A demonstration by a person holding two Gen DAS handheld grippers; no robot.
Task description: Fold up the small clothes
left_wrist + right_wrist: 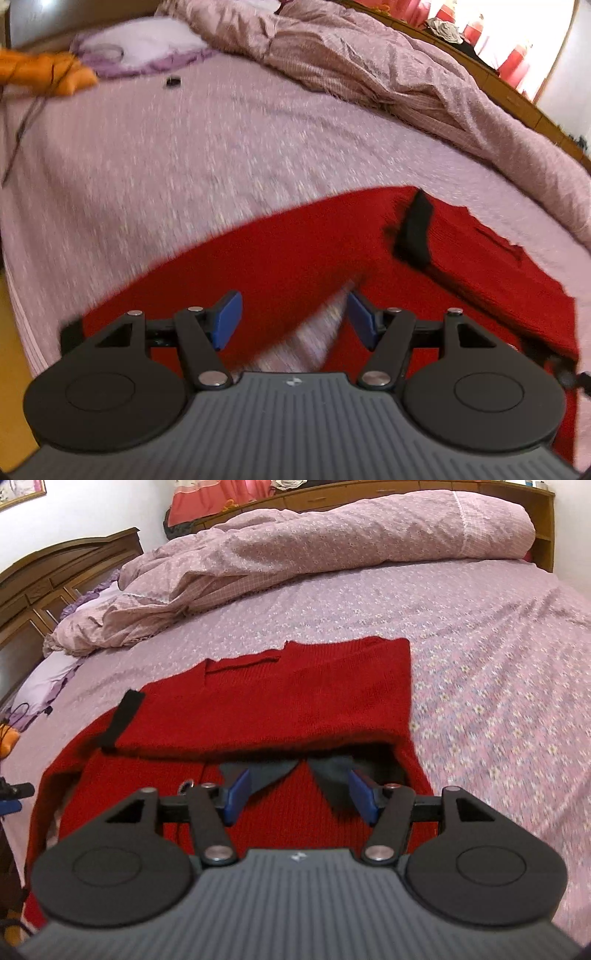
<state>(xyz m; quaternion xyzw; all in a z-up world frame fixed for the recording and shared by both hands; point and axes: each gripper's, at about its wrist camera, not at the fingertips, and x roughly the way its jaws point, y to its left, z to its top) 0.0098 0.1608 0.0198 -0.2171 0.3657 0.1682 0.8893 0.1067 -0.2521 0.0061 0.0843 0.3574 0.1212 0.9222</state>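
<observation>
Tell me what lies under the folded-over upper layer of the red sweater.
Under the red sweater's folded layer, its dark grey collar and lower red knit show at the edge. Everything further beneath is covered.

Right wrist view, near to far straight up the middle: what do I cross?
Right gripper, open → dark collar → folded-over part of the red sweater → bare bedsheet → bunched quilt → wooden headboard.

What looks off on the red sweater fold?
The black cuff on the red sweater lies slanted over the fold's left end, and the sleeve side beneath bulges past the folded panel. Nothing looks torn.
</observation>
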